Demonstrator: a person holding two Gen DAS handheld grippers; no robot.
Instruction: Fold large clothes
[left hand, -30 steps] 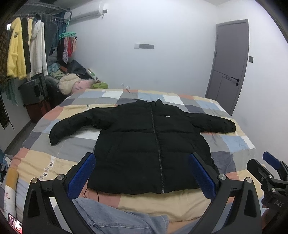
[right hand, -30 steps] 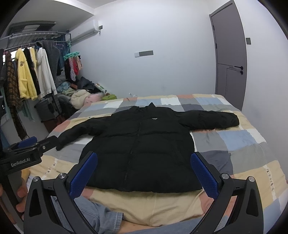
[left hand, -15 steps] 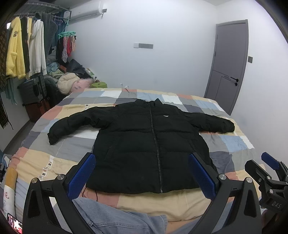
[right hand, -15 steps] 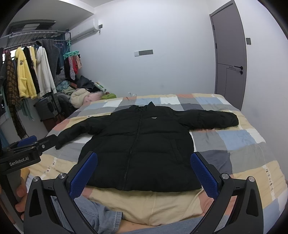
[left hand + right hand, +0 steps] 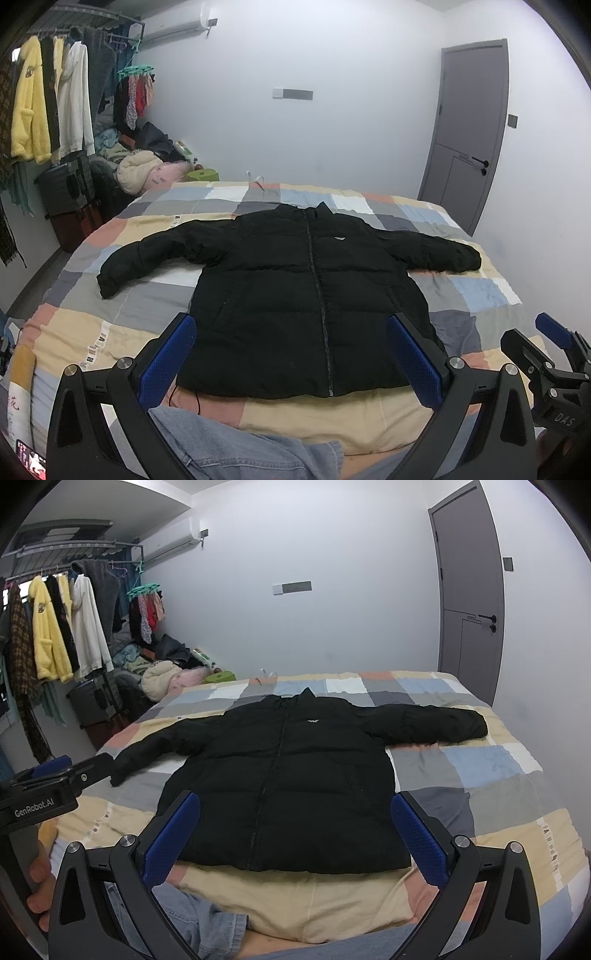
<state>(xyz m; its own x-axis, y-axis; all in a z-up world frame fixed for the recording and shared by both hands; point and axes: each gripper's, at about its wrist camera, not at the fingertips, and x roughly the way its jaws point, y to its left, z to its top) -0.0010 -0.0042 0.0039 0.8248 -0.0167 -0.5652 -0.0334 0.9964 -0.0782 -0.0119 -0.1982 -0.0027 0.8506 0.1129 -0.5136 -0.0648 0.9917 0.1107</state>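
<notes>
A black puffer jacket [image 5: 303, 291] lies flat and zipped on the bed, front up, collar toward the far wall, both sleeves spread out to the sides. It also shows in the right wrist view [image 5: 288, 779]. My left gripper [image 5: 291, 350] is open and empty, held above the near edge of the bed in front of the jacket's hem. My right gripper [image 5: 295, 827] is also open and empty, at about the same height, just to the right. Neither touches the jacket.
The bed has a checked quilt [image 5: 480, 291] in grey, beige, blue and orange. A clothes rack [image 5: 48, 107] with hanging garments, a suitcase [image 5: 70, 192] and piled clothes stand at the left. A grey door [image 5: 469, 133] is at the right. My jeans-clad legs [image 5: 229, 450] are below.
Both grippers have drifted very slightly, so the view shifted a little. The jacket has not moved and both grippers stay open.
</notes>
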